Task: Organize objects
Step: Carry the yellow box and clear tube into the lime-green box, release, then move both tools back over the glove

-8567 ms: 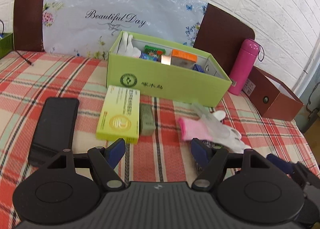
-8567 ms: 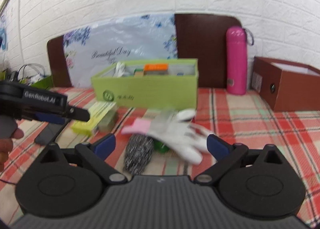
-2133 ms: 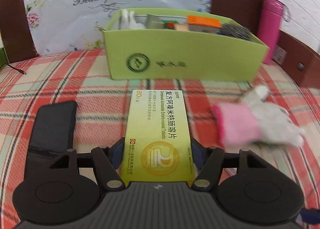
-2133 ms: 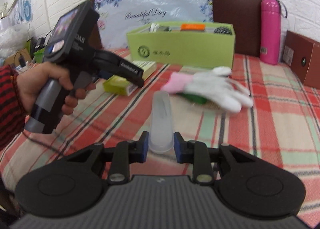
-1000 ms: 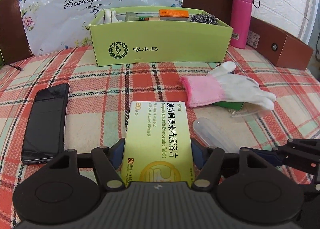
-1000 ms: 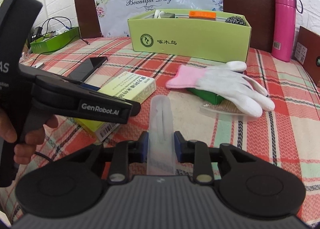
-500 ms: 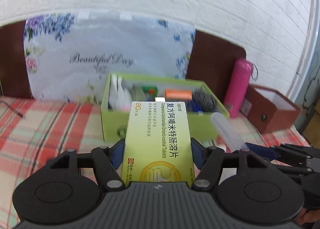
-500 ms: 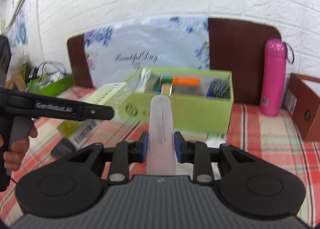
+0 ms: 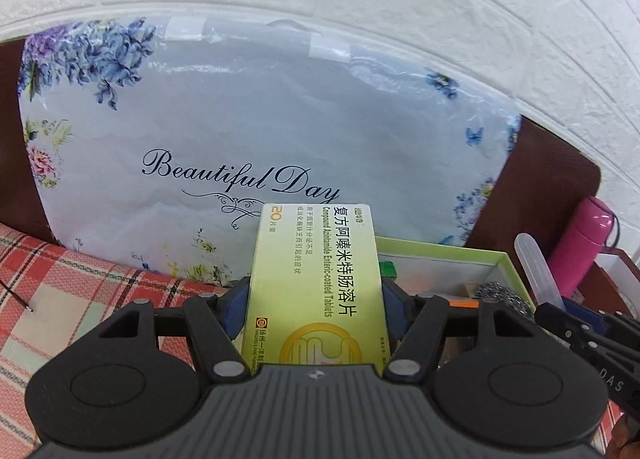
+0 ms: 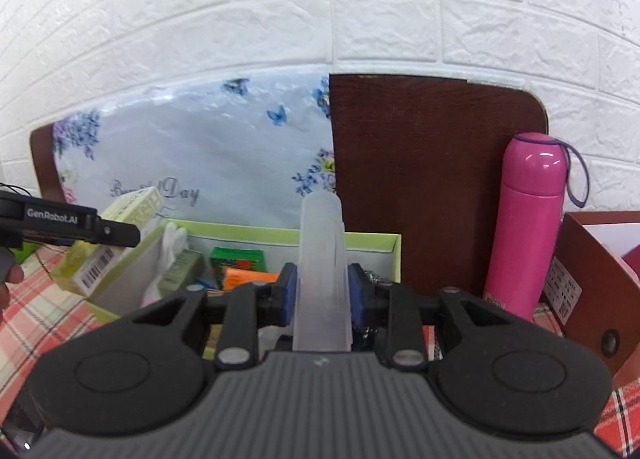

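The left gripper [image 9: 314, 309] was clamped on the yellow-green tablet box [image 9: 316, 287], raised above the left end of the green box [image 10: 372, 241], long axis pointing toward the white brick wall [image 10: 320, 19]. The right gripper [image 10: 322, 293] gripped the clear plastic tube [image 10: 322, 259] above the box's right half, likewise pointing wallward. Plaid cloth [image 9: 60, 299] covered the surface; a pink bottle [image 10: 528, 227] stood just right of the green box.

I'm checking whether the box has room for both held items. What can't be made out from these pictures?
- Green box floor, right wrist view: hidden by the right gripper and the clear tube it holds.
- Box's left half, left wrist view: hidden behind the medicine carton in the left gripper.
- Steel scourer, left wrist view: only its top shows over the gripper body.
- Brown box: cut off by the right edge.
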Demonstrator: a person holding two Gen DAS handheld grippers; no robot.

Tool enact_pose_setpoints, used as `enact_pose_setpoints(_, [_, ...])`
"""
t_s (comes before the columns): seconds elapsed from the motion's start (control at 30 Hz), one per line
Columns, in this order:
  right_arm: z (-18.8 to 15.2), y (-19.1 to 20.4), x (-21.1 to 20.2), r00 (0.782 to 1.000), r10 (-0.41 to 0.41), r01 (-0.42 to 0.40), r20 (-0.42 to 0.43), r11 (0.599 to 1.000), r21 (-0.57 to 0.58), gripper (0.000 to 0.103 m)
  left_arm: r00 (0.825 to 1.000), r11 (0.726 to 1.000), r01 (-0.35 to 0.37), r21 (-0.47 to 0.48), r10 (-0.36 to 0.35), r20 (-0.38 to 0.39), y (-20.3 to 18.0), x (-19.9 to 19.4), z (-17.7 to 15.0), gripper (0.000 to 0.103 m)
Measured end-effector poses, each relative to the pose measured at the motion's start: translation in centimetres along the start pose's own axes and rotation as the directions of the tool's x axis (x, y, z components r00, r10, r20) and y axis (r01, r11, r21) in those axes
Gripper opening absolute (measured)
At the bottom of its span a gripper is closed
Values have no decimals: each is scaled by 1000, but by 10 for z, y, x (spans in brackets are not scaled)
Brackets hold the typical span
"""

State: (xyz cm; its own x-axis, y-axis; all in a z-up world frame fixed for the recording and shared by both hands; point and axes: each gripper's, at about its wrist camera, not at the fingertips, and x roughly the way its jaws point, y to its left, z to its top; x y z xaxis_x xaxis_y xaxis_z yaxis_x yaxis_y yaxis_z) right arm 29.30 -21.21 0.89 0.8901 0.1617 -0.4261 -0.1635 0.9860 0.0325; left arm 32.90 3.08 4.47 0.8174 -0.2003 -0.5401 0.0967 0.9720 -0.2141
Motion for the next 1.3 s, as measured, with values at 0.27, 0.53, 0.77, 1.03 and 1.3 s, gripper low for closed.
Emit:
enact_pose_setpoints(0.27, [-29, 10, 15, 999, -11, 8, -44, 998, -66, 69, 998, 998, -57, 41, 58, -16, -4, 8, -17, 82])
enact_pose_setpoints(0.53, [-32, 7, -28, 1000, -11, 11, 7, 1000, -23, 102, 994, 991, -107, 75, 108, -3, -18, -29, -34, 82])
enact_pose_setpoints(0.77, [-33, 9, -79, 999, 4, -3, 54, 1000, -29, 103, 993, 988, -116, 104, 115, 12, -39, -67, -46, 82])
enact_pose_setpoints(1.03, [-63, 3, -140, 997, 13, -12, 76, 1000, -17, 103, 998, 987, -59, 149, 58, 7, -64, -108, -88, 82])
enact_pose_setpoints(1.3, [-128, -3, -162, 999, 28, -29, -25, 999, -21, 103, 995, 991, 15, 134, -2, -96, -78, -122, -156, 82])
